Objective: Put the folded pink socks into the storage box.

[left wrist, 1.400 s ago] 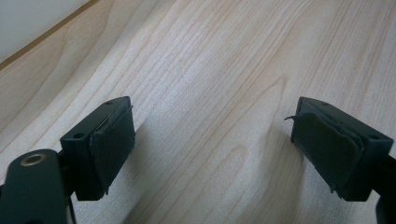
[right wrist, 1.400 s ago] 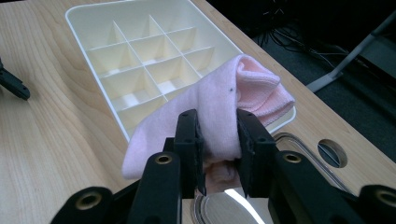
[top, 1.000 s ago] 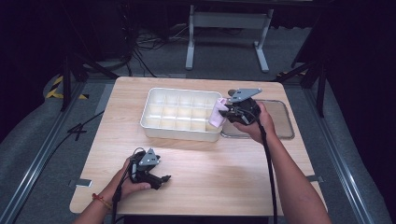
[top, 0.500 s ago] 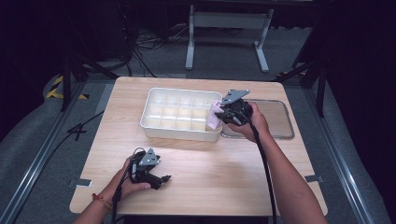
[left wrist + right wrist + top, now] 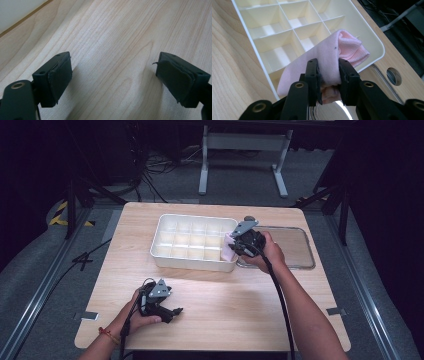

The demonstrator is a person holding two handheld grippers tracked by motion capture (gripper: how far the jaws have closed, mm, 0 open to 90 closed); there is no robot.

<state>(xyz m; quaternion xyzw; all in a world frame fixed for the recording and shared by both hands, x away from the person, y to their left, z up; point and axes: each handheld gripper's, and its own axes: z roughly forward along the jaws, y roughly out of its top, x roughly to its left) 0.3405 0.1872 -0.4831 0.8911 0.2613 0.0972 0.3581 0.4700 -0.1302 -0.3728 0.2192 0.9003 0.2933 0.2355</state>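
The right gripper (image 5: 234, 243) holds a soft pink cloth (image 5: 329, 62), and its two black jaws pinch the folded cloth tight between them. The cloth hangs over the near right corner of a white tray (image 5: 165, 257) that is split into many little boxes. In the right gripper view the rolled end of the cloth pokes out past the jaws and sits above the tray's rim, and the lower flap droops toward the box at that corner. The thin walls between the boxes (image 5: 294, 30) stand right under the cloth, and the boxes that can be seen have nothing in them. Just beside the tray, on its right, lies a flat clear lid (image 5: 295, 247) with a shiny edge, and the hand with the right gripper is over its left side. A round hole (image 5: 394, 76) in the wooden table (image 5: 240, 310) shows near that lid. The left gripper (image 5: 172, 312) rests low on the table near the front edge, well apart from the tray. Its jaws stand wide apart with only bare wood between them. A black cable (image 5: 280, 300) runs from the right gripper back along the arm.
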